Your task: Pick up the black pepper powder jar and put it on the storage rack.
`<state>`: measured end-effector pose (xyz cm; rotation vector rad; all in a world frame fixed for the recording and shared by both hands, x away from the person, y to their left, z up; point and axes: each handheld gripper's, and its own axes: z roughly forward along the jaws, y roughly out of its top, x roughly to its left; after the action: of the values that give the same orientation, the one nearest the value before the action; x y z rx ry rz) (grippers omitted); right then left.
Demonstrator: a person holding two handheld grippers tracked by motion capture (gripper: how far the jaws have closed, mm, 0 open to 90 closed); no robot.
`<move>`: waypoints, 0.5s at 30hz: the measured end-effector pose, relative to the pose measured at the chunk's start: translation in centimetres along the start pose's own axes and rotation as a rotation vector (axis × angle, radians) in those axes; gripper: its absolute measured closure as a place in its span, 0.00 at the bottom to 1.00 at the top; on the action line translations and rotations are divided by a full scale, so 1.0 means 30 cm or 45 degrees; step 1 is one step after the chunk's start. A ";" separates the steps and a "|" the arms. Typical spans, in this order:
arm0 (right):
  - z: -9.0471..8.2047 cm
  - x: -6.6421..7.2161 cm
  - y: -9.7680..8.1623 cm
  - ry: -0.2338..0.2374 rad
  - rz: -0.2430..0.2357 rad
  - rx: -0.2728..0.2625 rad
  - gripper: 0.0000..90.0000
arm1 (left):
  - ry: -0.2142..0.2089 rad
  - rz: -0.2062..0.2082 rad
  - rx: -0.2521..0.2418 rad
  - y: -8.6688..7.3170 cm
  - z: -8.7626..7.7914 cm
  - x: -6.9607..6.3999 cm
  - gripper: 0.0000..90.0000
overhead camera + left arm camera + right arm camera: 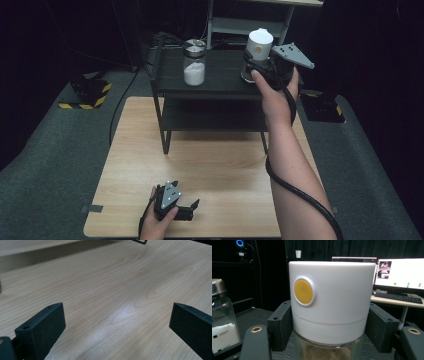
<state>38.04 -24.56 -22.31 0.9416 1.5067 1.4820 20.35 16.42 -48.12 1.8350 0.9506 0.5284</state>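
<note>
Between the jaws of the right claw (329,340) sits a jar (331,315) with a white lid (260,42), held tight on the black shelf (220,82). Left of this claw stands a glass jar (194,62) with white powder. The left claw (189,207) rests open on the wooden table (120,290).

Landmark: black shelf rack (215,87) at the table's (225,165) far end.
Rack top, left: glass jar (194,62) stands there.
Rack top, right: white-capped jar (257,52) blocks it.
Rack top, between jars: open.
In front of rack: bare wood, free passage.
</note>
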 end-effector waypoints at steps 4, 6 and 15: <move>0.002 -0.004 -0.016 0.004 0.006 -0.022 0.34 | -0.003 0.004 0.004 0.001 0.000 -0.002 0.01; 0.003 -0.006 -0.019 0.006 0.006 -0.024 0.34 | -0.001 0.008 0.009 0.003 0.000 -0.004 0.01; 0.001 -0.005 -0.015 0.008 -0.002 -0.020 0.34 | -0.006 0.014 0.009 0.003 -0.001 -0.002 0.01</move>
<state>38.14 -24.72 -22.75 0.9273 1.4979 1.4947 20.33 16.36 -48.02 1.8479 0.9408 0.5276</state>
